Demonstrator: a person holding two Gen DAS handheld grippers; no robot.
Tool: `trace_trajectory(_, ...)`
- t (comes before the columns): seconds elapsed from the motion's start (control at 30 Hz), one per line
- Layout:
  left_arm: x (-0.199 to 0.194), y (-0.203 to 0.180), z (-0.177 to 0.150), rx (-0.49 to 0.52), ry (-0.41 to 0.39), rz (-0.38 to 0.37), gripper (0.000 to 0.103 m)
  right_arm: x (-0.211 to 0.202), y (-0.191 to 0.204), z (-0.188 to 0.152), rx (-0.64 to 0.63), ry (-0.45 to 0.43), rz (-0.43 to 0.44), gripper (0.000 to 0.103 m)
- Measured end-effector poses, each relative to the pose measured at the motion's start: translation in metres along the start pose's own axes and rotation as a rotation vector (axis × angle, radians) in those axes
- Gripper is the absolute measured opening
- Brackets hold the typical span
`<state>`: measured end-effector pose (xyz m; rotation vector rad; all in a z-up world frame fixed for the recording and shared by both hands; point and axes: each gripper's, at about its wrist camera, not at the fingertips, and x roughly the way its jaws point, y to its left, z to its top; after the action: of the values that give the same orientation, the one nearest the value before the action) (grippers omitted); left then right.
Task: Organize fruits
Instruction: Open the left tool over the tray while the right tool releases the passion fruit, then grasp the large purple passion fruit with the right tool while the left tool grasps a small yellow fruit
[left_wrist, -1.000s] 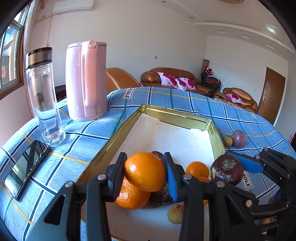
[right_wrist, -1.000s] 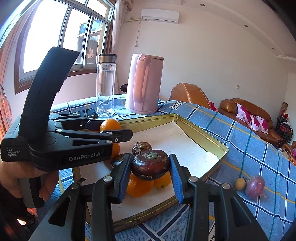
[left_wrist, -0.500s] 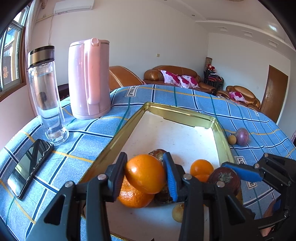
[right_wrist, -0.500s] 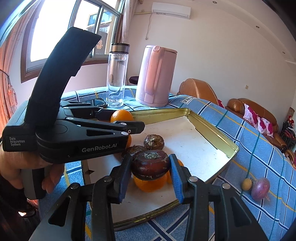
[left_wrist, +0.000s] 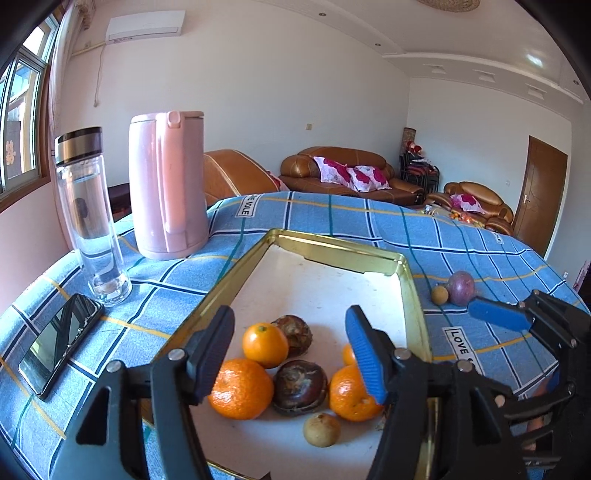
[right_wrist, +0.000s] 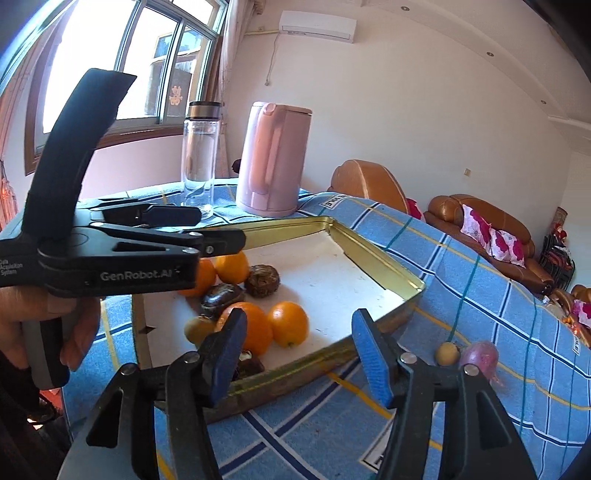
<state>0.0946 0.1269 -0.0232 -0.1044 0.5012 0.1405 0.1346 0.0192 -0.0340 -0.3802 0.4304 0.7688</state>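
Most of the fruit is already gathered in the gold tray, bunched at its near end. Going left to right in the left wrist view: a big orange by the tray's left wall, a smaller orange just behind it, two dark brown fruits in the middle, a small tan fruit nearest the front edge, then another orange partly hidden by a blue pad. One more orange and a dark fruit are seen at the near rim in the right wrist view.

The left gripper is caught mid-release: jaws are opening, nothing is pinched between them, and the fruit is seen lying in the tray beyond. Same deal with the right gripper, jaws opening and nothing clasped, with the tray's rim behind the gap.

So what's left looks pretty small. Two strays are still out on the blue cloth, just beside each other, past the tray's right side: a little yellow fruit and a purple fruit. Those probably need to be picked up next, and then it's likely done.
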Motion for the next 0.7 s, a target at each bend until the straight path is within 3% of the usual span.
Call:
trace_trajectory(0.13,-0.001,-0.023,0.003,0.03,-0.001,-0.027,0.072,-0.013,-0.028,-0.006,0.036,0.001,-0.072,0.067)
trace_trajectory(0.23,0.0,-0.043,0.004,0.061,0.002,-0.045,0.072,-0.021,-0.049,-0.012,0.072,0.009,-0.112,0.067)
trace_trajectory(0.4,0.002,-0.079,0.01,0.107,-0.01,-0.074,0.077,-0.025,-0.085,-0.021,0.126,0.066,-0.205,0.067)
trace_trajectory(0.7,0.034,-0.143,0.022,0.168,0.02,-0.099,0.078,-0.017,-0.162,-0.035,0.343,0.135,-0.244,0.067)
